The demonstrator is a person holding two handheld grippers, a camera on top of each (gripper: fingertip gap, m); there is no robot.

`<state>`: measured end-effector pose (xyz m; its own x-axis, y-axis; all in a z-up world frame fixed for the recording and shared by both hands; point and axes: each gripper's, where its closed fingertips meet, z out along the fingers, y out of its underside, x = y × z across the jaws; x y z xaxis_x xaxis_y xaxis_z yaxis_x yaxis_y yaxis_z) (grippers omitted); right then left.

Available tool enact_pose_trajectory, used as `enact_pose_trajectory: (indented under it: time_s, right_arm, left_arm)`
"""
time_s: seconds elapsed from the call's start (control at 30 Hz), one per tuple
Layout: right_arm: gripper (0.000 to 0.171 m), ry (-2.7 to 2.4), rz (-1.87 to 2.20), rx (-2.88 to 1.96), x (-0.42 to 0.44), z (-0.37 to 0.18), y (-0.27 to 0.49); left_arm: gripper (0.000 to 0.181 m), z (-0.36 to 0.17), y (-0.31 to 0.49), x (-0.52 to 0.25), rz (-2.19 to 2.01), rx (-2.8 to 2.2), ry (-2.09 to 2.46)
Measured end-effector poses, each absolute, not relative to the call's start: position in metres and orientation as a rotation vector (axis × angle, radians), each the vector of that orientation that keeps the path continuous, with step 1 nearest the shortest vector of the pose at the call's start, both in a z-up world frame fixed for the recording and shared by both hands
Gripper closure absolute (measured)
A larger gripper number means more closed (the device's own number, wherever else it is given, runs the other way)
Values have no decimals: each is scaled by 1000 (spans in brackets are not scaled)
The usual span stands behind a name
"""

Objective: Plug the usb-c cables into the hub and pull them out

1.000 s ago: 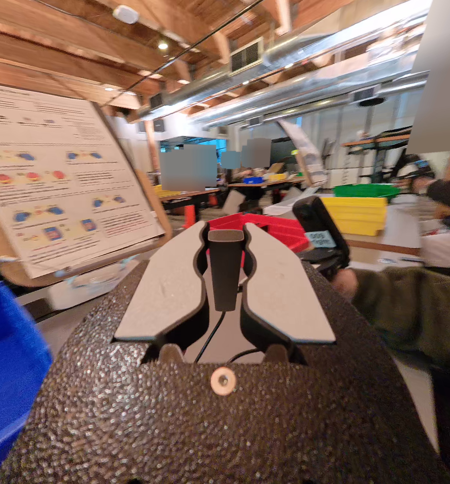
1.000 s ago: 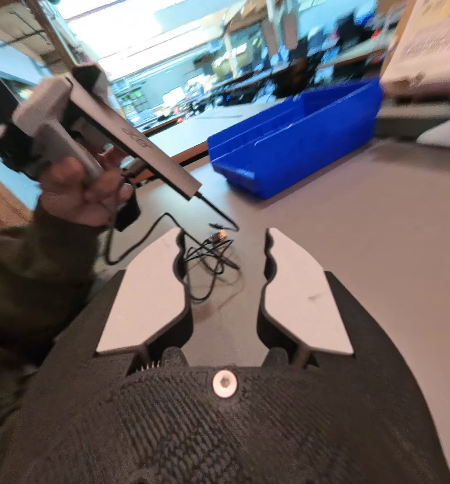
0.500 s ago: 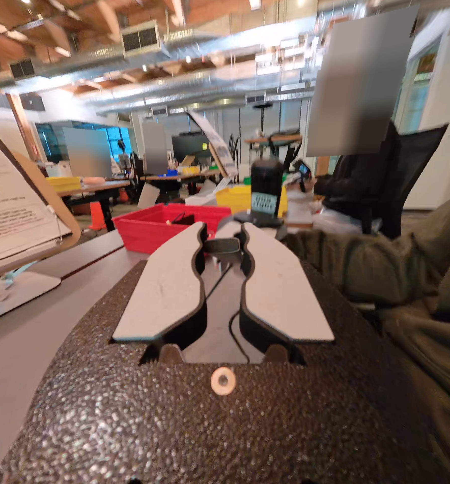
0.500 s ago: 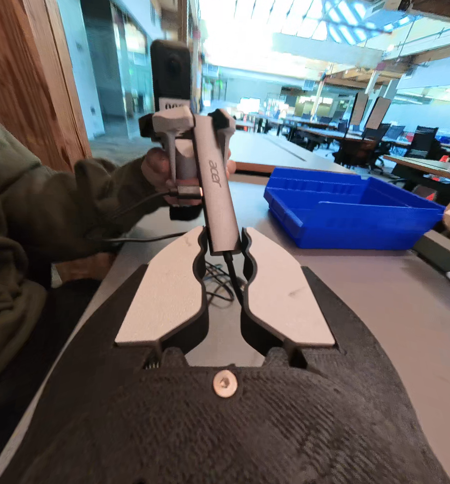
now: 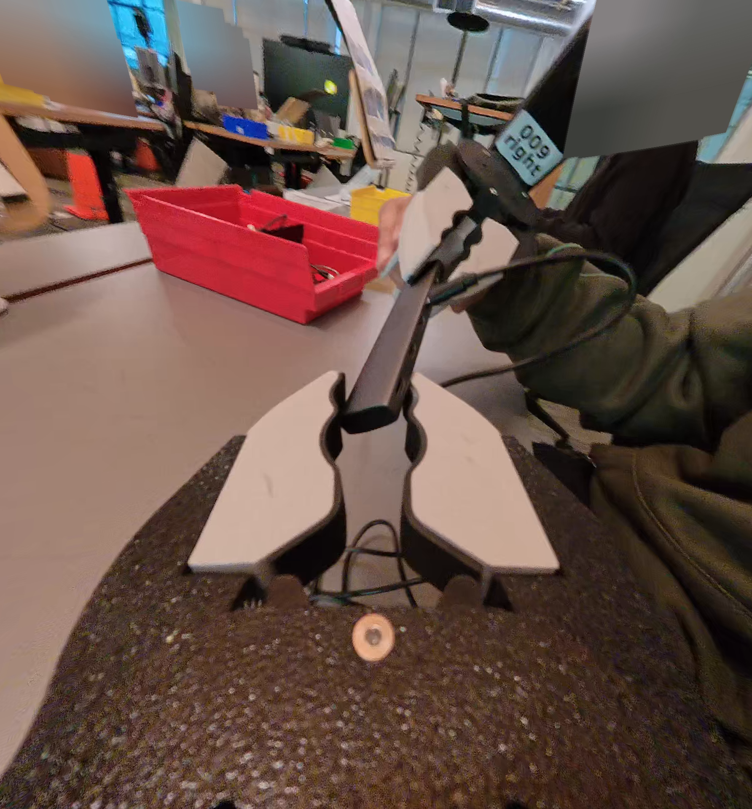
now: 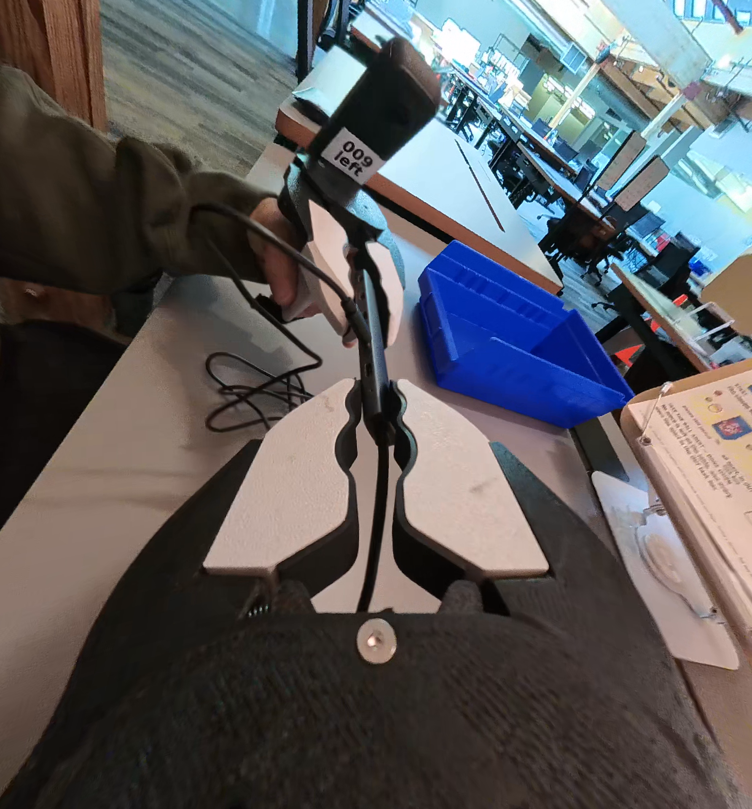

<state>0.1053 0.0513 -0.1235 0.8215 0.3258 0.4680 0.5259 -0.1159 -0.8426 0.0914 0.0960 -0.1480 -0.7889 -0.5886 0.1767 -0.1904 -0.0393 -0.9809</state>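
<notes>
From my left wrist view, my left gripper (image 5: 373,396) pinches one end of the hub (image 5: 391,350), held above the table (image 5: 102,372); a cable (image 5: 584,315) sits plugged in near the far end. From my right wrist view, my right gripper (image 6: 376,405) clamps the hub's (image 6: 373,350) other end. Plugging looks partly done; pulling out remains.
</notes>
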Motion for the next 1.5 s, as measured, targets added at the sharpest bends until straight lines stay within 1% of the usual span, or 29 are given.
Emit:
enact_pose_trajectory:
  time_s: [0.1, 0.2, 0.3, 0.43, 0.5, 0.57, 0.63, 0.7, 0.73, 0.8, 0.9, 0.97, 1.03, 1.1, 1.2, 1.23, 1.37, 1.5]
  right_arm:
    - [155, -532, -143, -1733, 116, -127, 53]
    - [147, -450, -164, -1737, 126, -135, 55]
    - [150, -439, -242, -1737, 132, -138, 55]
    - [142, -495, -465, -1793, 141, -141, 54]
    - [136, -528, -498, -1820, 140, -143, 53]
    - [136, -577, -531, -1786, 134, -138, 54]
    - [141, -615, -569, -1782, 131, -135, 55]
    - [157, -701, -700, -1796, 132, -137, 56]
    - [158, -734, -763, -1796, 132, -136, 56]
    - [160, -796, -853, -1773, 127, -133, 57]
    - [162, -937, -1164, -1692, 132, -123, 57]
    - [162, -1018, -1369, -1617, 139, -113, 56]
    - [162, -1042, -1362, -1605, 139, -110, 56]
    - [162, -1081, -1418, -1590, 144, -108, 54]
    - [162, -1144, -1462, -1617, 150, -111, 52]
    - [162, -1152, -1478, -1609, 149, -111, 53]
    - [162, -1169, -1446, -1599, 142, -113, 56]
    - [162, -1173, -1436, -1628, 146, -119, 57]
  left_arm:
    - [170, -157, 96, 92, -1804, -757, 1984]
    - [172, -155, 93, 96, -1686, -687, 1955]
    - [172, -153, 93, 97, -1603, -628, 1943]
    - [173, -152, 97, 98, -1468, -556, 1918]
    - [173, -149, 99, 97, -1394, -506, 1912]
    - [173, -146, 98, 94, -1337, -439, 1911]
    - [173, -146, 95, 91, -1316, -406, 1937]
    - [173, -142, 94, 89, -1358, -425, 1934]
    - [172, -142, 95, 88, -1384, -452, 1944]
    - [171, -140, 97, 84, -1465, -497, 1949]
    - [169, -133, 92, 77, -1738, -605, 1959]
    - [162, -130, 89, 74, -1914, -659, 1947]
    - [155, -129, 88, 77, -1973, -682, 1908]
    - [142, -128, 83, 77, -2011, -686, 1901]
    - [132, -128, 80, 83, -1974, -704, 1878]
    - [133, -128, 80, 85, -1956, -714, 1871]
    - [155, -133, 75, 93, -1901, -737, 1862]
    - [156, -137, 71, 94, -1887, -736, 1887]
